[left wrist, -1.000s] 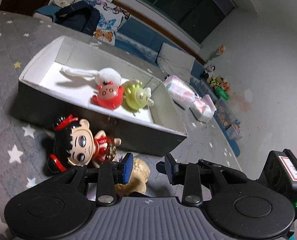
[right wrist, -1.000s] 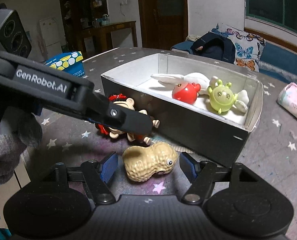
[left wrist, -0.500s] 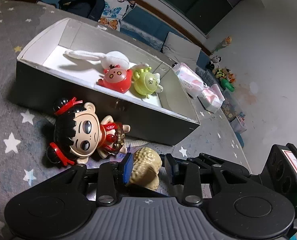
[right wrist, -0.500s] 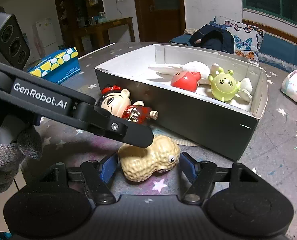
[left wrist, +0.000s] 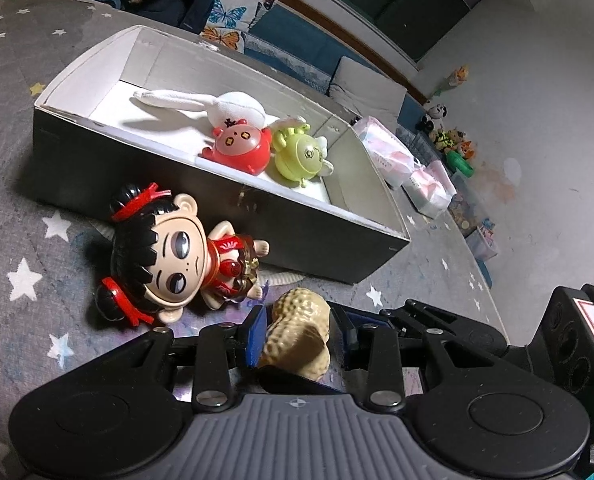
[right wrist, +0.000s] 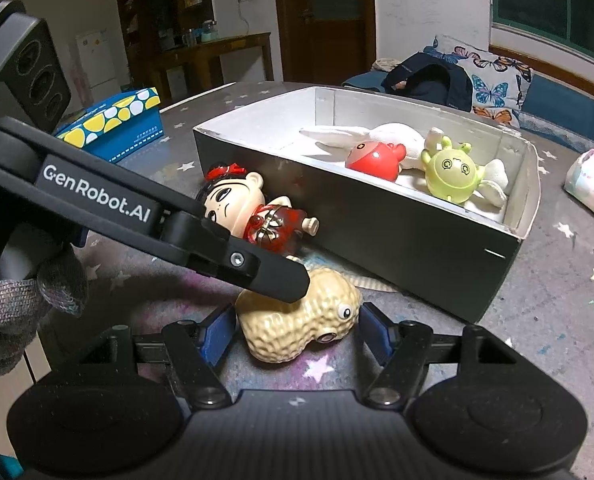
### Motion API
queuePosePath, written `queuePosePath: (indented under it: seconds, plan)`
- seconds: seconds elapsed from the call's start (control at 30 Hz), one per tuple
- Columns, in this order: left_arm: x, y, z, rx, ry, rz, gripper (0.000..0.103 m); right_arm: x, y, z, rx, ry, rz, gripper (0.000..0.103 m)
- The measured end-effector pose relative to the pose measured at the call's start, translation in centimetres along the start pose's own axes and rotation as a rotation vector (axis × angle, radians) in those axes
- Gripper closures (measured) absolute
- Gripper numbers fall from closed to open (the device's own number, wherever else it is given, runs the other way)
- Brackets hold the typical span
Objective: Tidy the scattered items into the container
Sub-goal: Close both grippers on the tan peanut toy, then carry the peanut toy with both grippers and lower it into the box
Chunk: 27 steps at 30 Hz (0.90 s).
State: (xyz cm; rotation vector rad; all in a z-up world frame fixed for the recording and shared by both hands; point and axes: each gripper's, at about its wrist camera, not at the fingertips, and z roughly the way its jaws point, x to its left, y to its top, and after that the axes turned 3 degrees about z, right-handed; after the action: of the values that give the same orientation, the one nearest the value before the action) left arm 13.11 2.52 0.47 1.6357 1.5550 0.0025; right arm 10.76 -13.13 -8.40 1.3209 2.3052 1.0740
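Note:
A tan peanut toy (left wrist: 297,334) (right wrist: 301,322) lies on the grey star cloth in front of the box (left wrist: 225,208) (right wrist: 397,236). My left gripper (left wrist: 299,330) straddles the peanut with its blue pads close to both sides, a small gap showing; in the right wrist view its finger (right wrist: 233,256) rests over the peanut. My right gripper (right wrist: 297,330) is open wide around the same peanut. A doll with black hair and a red dress (left wrist: 177,264) (right wrist: 253,212) lies beside the box. The box holds a white rabbit plush (left wrist: 217,104), a red toy (left wrist: 241,148) and a green toy (left wrist: 301,158).
A blue box with yellow spots (right wrist: 117,124) stands at the table's far left. Tissue packs (left wrist: 409,168) (right wrist: 593,184) lie past the box's right end. A dark bag (right wrist: 429,80) and butterfly cushions sit on the sofa behind.
My left gripper has moved forward over the peanut, which now sits between its pads. My right gripper has edged closer to the peanut and stays open.

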Motion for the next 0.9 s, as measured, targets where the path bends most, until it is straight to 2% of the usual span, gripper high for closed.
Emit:
queuePosePath:
  seconds: [0.3, 0.67, 0.9]
  plan:
    - [-0.5, -0.3, 0.0, 0.019, -0.021, -0.013, 0.066, 0.0, -0.6, -0.8, -0.003, -0.01, -0.01, 0.034]
    - [-1.6, -0.4, 0.5, 0.058, 0.03, 0.06, 0.064, 0.5, -1.0, -0.9, -0.007, -0.019, -0.037, 0.034]
    - [-2.3, -0.1, -0.1, 0.051, -0.002, 0.081, 0.064, 0.7, -0.6, -2.2, -0.022, -0.041, -0.051, 0.034]
